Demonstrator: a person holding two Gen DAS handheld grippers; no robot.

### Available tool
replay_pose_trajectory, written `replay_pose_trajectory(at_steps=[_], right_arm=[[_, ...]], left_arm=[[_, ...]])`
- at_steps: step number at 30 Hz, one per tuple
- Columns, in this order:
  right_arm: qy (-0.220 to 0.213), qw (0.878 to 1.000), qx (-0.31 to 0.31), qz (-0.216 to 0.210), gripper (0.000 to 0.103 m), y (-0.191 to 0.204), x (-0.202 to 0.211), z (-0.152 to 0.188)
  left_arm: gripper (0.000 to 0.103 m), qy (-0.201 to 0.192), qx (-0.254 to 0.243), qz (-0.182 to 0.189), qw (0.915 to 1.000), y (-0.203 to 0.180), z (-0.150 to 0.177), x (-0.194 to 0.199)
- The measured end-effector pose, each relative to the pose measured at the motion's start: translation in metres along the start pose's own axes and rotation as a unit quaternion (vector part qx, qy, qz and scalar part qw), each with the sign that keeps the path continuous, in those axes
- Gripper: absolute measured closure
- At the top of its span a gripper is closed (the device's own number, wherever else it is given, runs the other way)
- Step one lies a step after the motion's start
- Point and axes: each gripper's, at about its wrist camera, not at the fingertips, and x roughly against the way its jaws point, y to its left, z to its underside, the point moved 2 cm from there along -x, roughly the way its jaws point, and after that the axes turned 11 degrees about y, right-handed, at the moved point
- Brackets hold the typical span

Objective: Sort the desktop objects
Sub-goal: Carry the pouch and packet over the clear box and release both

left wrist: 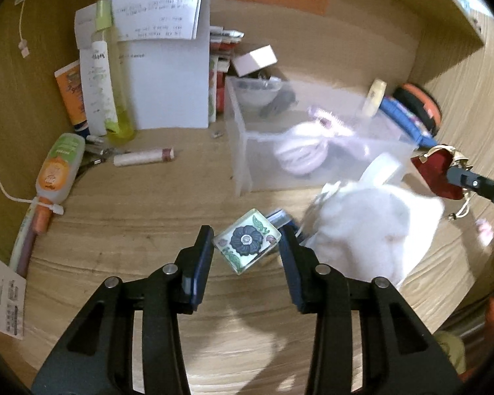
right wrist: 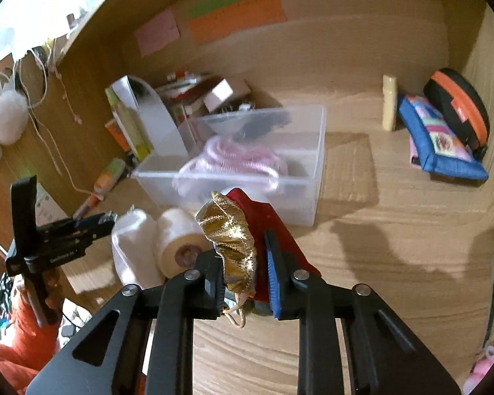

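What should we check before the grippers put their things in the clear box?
1. Left gripper holds the flower tile: ok, the tile sits between both pads, tilted.
2. Right gripper holds the red and gold pouch: ok, pinched between the pads.
3. Clear plastic box open on top: ok, no lid in view.
4. Room inside the box: cannot tell, the pink coiled cord fills much of it.
5. Way to the box free: not ok, the white fluffy thing and white roll sit in front.
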Motion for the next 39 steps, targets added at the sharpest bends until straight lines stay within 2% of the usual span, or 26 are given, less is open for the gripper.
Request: replay_pose_trajectory(at_steps=[4,7,11,19,28,34,39], right_arm=[[-0.026,1.0,-0.002,-0.003,0.084,0.0,0.013,-0.013],[-0.042,0.999,-0.002,-0.001,0.084,0.0,0.019,-0.023],[-0.06,0.998,-0.006,-0.003,0.084,-0.002,0.024,-0.036],[-0.088,0.996,-0.014,0.001,0.084,-0.008,0.022,-0.065],[-0.059,0.998,-0.019,0.001,0.084,-0.017,-0.012,-0.092],[-0.034,0.999,-0.01,0.023,0.084,-0.017,-0.04,-0.101],[-0.014,0.999,-0.014,0.034,0.084,-0.019,-0.061,-0.102]], left_arm=[[0.063,-0.015,0.0,0.015,0.9998,-0.008,-0.011,0.01],[0.063,-0.03,0.002,0.044,0.9986,-0.013,-0.022,0.019],[0.063,-0.051,-0.002,0.063,0.9967,-0.024,-0.038,0.03],[0.063,-0.079,-0.007,0.063,0.9948,-0.037,-0.082,0.031],[0.063,-0.023,0.0,0.051,0.9984,-0.031,-0.105,-0.017],[0.063,-0.008,-0.009,0.035,0.9993,-0.032,-0.111,-0.035],[0.063,0.011,-0.01,0.047,0.9988,-0.031,-0.115,-0.049]])
